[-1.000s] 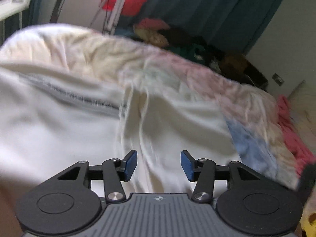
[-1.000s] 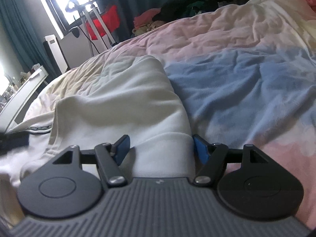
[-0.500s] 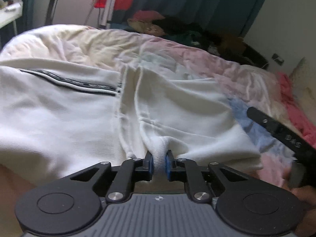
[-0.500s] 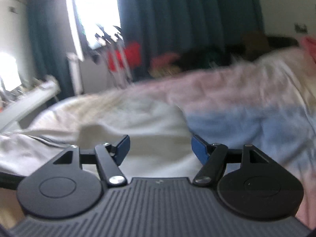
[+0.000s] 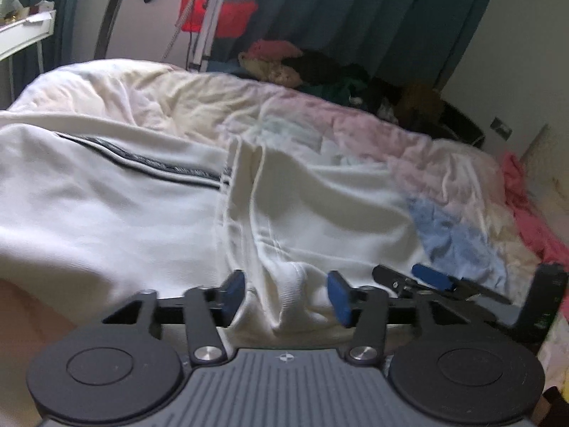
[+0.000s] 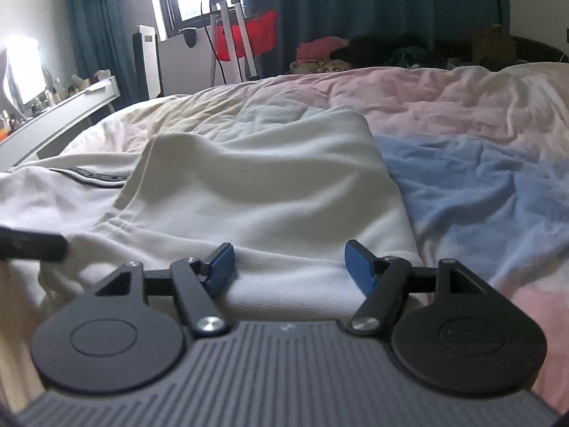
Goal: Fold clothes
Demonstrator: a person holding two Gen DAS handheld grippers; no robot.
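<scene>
Garment (image 5: 320, 213) flat on bed (image 5: 391, 135); both grippers (image 5: 286, 295) (image 6: 291, 267) agape.

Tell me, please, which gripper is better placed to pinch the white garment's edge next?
Left. The left gripper is open with a raised ridge of the white garment between its pads, whereas the right gripper is open over flatter cloth.

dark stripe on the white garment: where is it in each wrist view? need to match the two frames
Left wrist: the dark stripe runs diagonally across the white garment, upper left of centre, ending near the middle fold.
Right wrist: the dark stripe shows only as a short piece at the left, beside a raised fold of the white garment.
Shared landmark: the red fabric by the window, top centre in both.
</scene>
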